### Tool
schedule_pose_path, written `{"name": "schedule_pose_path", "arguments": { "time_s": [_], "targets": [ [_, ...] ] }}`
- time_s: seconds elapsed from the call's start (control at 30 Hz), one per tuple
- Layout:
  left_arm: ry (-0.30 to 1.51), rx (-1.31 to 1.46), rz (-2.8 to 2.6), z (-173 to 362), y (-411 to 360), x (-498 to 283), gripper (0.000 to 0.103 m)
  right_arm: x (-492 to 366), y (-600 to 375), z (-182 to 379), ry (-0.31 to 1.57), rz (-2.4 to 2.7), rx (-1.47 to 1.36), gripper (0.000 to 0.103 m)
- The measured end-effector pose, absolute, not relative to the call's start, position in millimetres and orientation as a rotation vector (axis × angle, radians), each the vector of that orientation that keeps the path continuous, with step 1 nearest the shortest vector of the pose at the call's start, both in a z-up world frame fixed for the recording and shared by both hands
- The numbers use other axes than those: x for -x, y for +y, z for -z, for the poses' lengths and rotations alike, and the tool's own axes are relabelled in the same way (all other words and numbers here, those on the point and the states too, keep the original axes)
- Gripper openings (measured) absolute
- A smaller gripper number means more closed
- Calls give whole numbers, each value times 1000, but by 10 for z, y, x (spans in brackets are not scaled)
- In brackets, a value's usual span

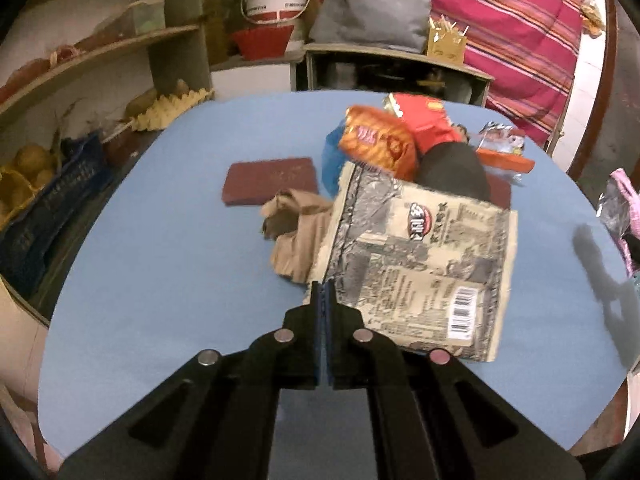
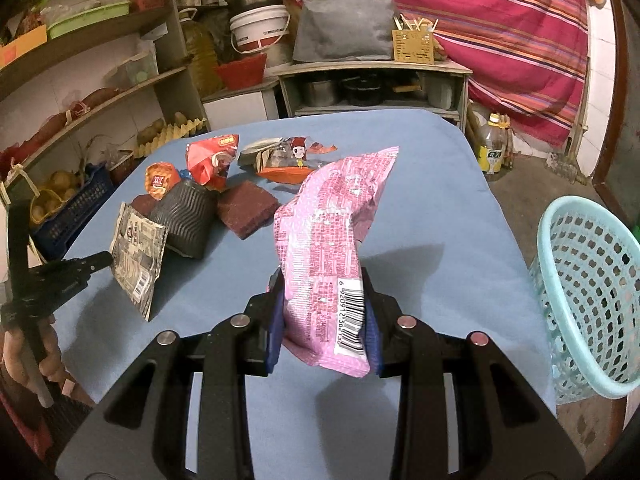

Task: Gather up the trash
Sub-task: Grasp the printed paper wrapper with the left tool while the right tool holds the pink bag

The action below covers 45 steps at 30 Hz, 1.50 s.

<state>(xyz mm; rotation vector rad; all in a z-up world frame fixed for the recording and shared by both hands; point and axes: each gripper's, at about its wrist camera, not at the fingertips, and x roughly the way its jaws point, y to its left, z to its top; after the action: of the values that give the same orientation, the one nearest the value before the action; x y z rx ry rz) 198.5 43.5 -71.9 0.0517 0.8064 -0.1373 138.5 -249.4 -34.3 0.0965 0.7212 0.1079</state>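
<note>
My left gripper is shut on the corner of a beige printed snack wrapper and holds it above the blue table; the same wrapper and left gripper show in the right wrist view. My right gripper is shut on a pink wrapper, lifted over the table. More trash lies behind: an orange wrapper, a red wrapper, a crumpled brown paper, a cartoon-print wrapper.
A light blue mesh basket stands off the table's right edge. A black ribbed cup and dark red pads sit on the table. Shelves with produce are at the left.
</note>
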Motion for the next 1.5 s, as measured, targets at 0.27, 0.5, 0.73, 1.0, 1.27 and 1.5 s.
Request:
{"name": "schedule_pose_path", "arguments": {
  "time_s": [0.27, 0.5, 0.73, 1.0, 1.27, 1.5],
  "targets": [
    [776, -48, 187, 660, 445, -1955, 2, -1475, -2450, 383, 751, -107, -86, 34],
    [768, -63, 243, 595, 108, -1718, 2, -1502, -2481, 401, 755, -104, -108, 35],
    [660, -107, 215, 506, -276, -1487, 94, -1471, -2554, 375, 746, -93, -109, 35],
    [672, -135, 137, 515, -547, -1658, 96, -1427, -2696, 354, 737, -85, -146, 35],
    [710, -222, 93, 749, -771, -1868, 96, -1406, -2693, 329, 730, -89, -151, 35],
    [758, -155, 127, 750, -677, -1997, 47, -1391, -2713, 293, 724, -96, -162, 35]
  ]
}}
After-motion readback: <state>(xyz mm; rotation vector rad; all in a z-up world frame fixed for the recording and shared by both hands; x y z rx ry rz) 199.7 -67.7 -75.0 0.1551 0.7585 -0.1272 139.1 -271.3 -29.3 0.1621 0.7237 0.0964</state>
